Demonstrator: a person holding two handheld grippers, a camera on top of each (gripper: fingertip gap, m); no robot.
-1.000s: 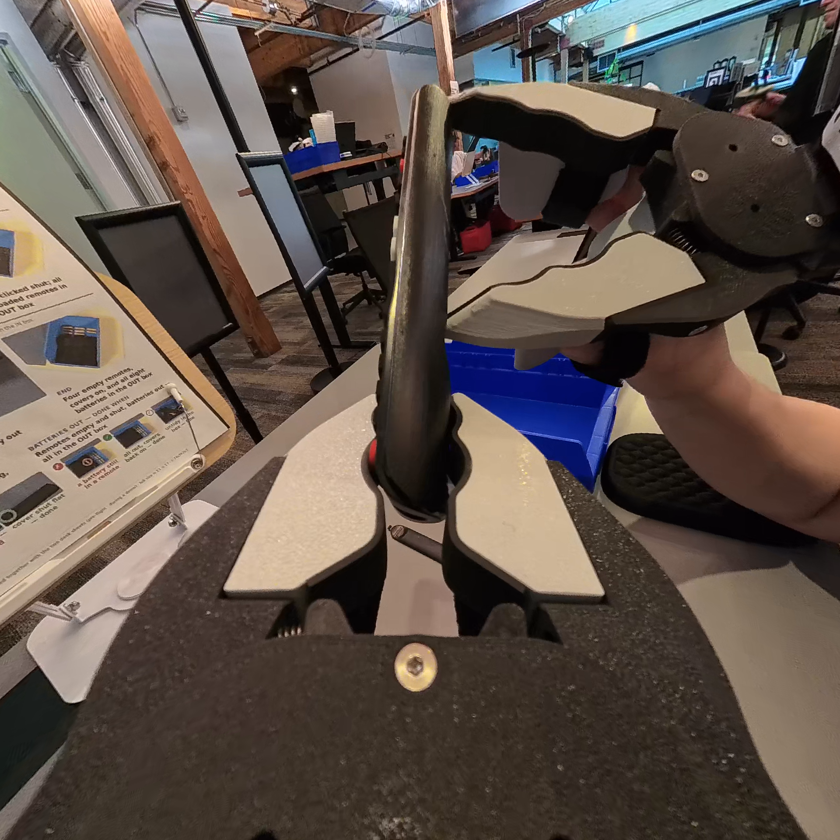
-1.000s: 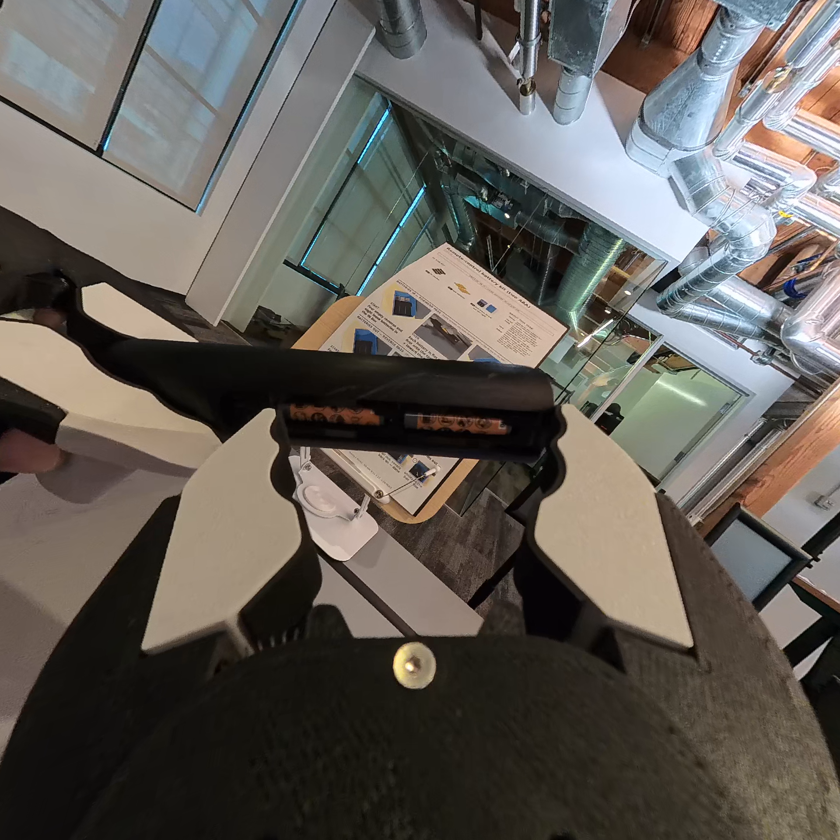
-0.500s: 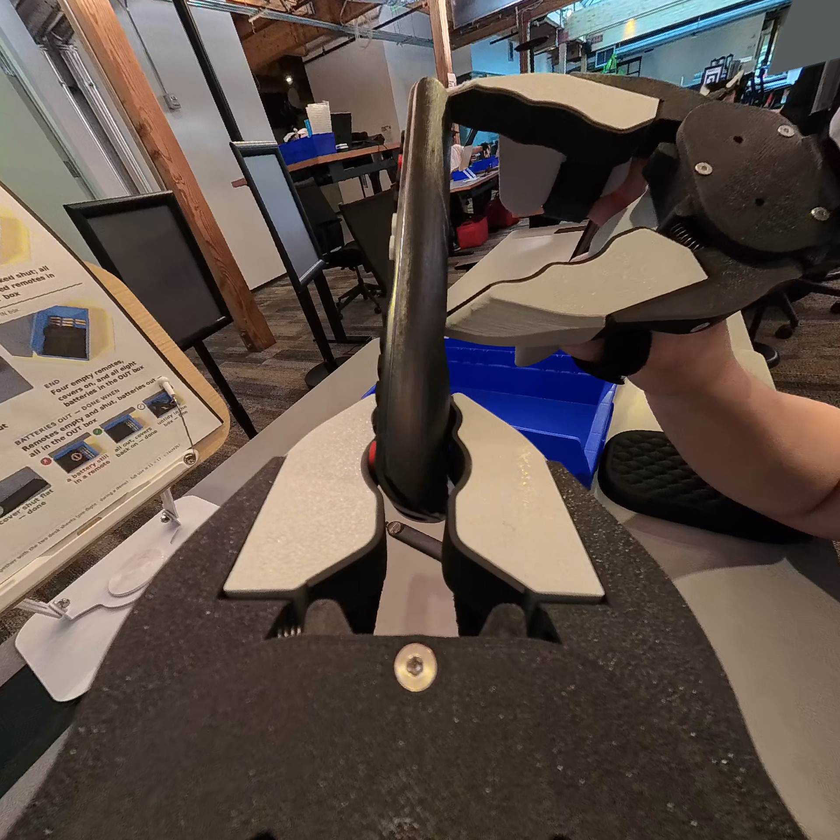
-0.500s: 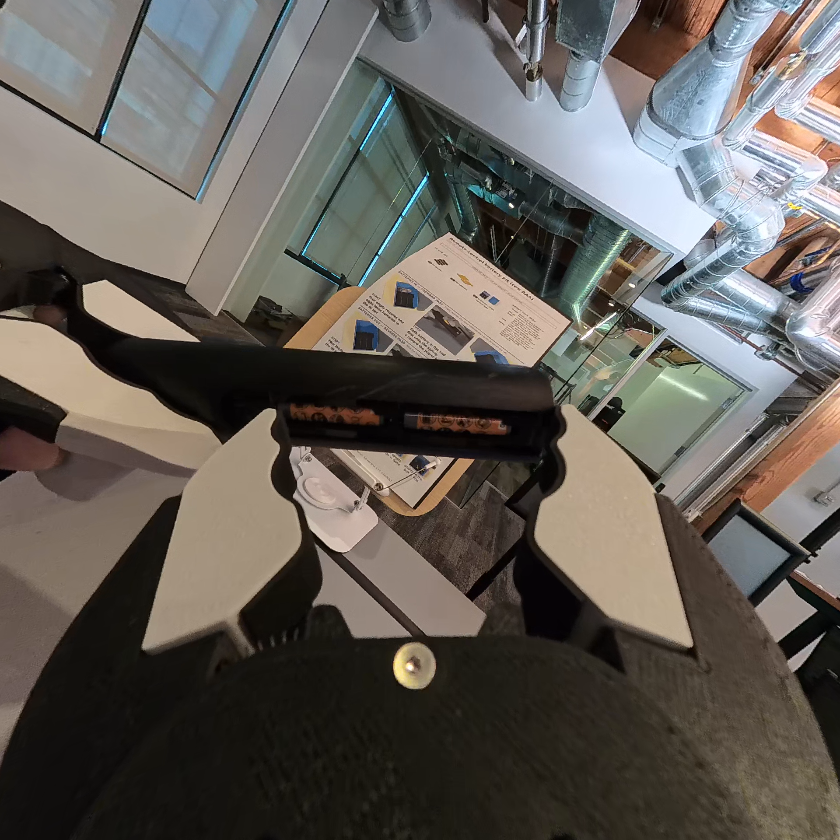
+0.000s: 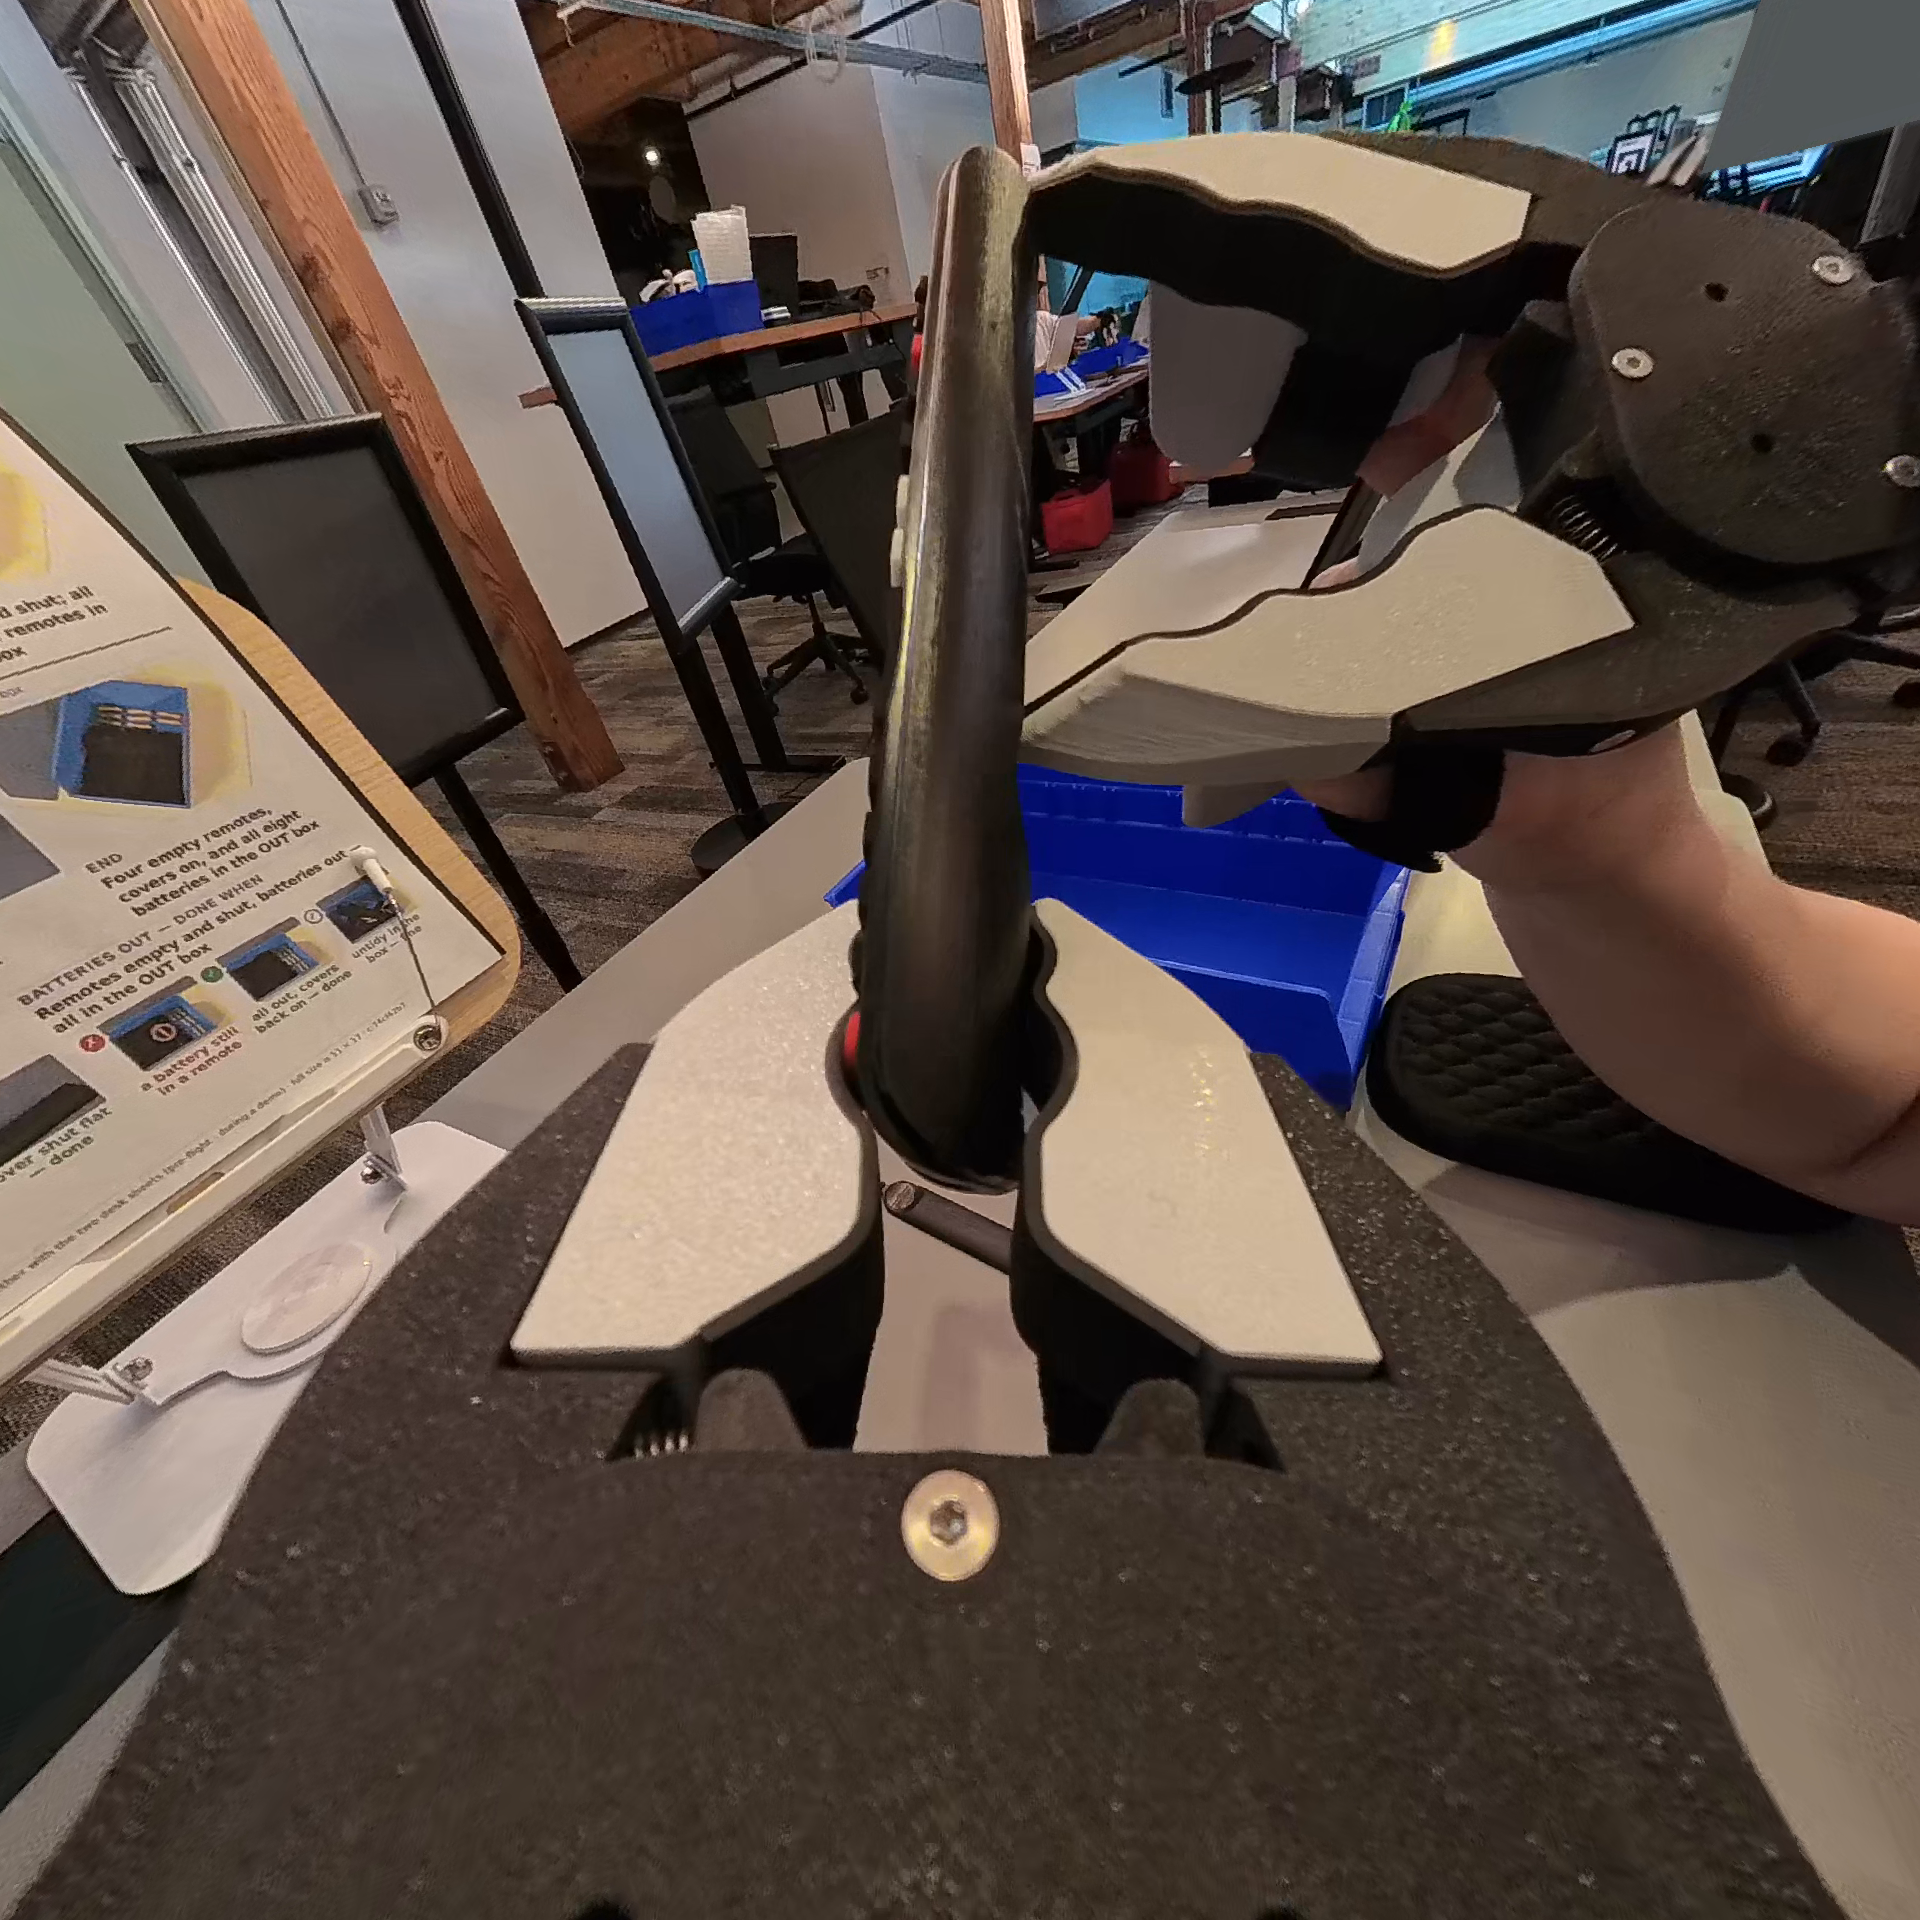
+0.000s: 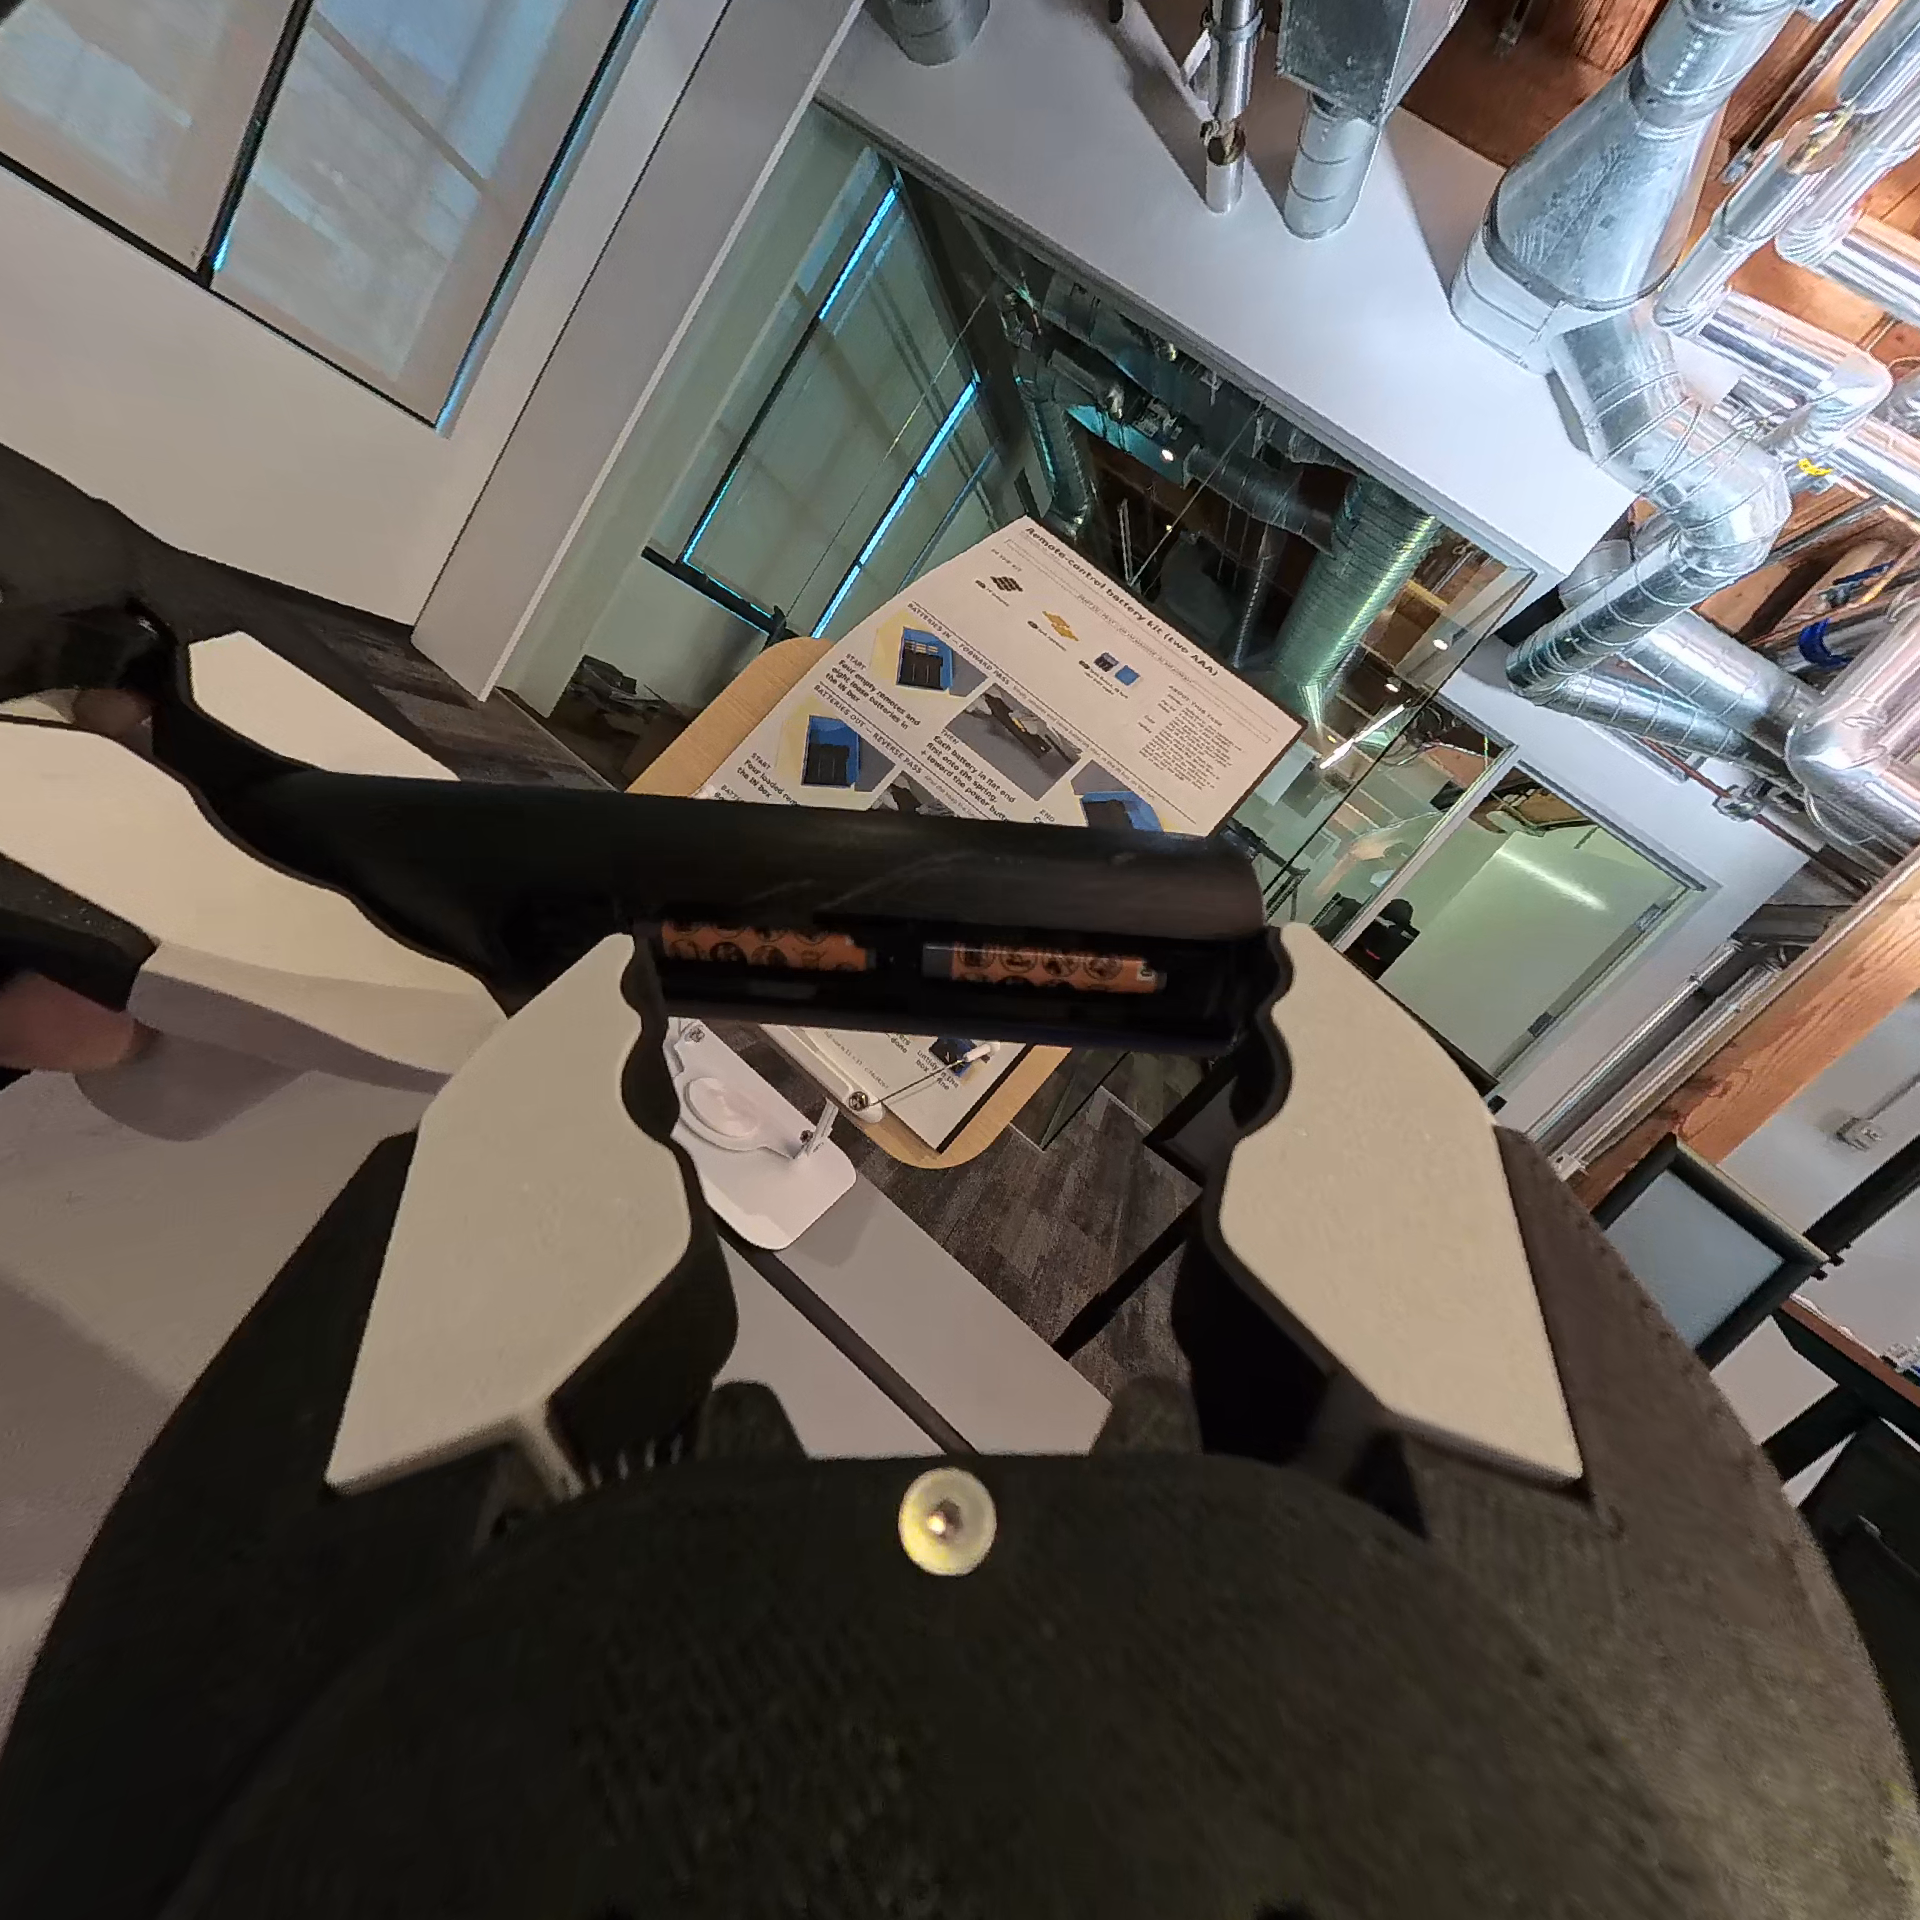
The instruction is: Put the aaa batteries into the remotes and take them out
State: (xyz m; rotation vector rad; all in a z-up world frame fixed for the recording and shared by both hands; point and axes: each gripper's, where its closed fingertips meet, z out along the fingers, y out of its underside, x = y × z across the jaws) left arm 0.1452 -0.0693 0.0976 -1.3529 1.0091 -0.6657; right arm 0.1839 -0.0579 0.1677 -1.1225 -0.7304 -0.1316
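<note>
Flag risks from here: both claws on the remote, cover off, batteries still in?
1. The remote is held in the air; the two batteries sit in an open bay and could drop out.
2. The left claw pinches only the rounded end, so it may slip.
3. The right claw spans the bay, blocking access.

Black remote (image 5: 951,665) is standing upright between left fingers (image 5: 717,1132); two orange batteries (image 6: 909,958) are sitting end-to-end in its open compartment.
</note>
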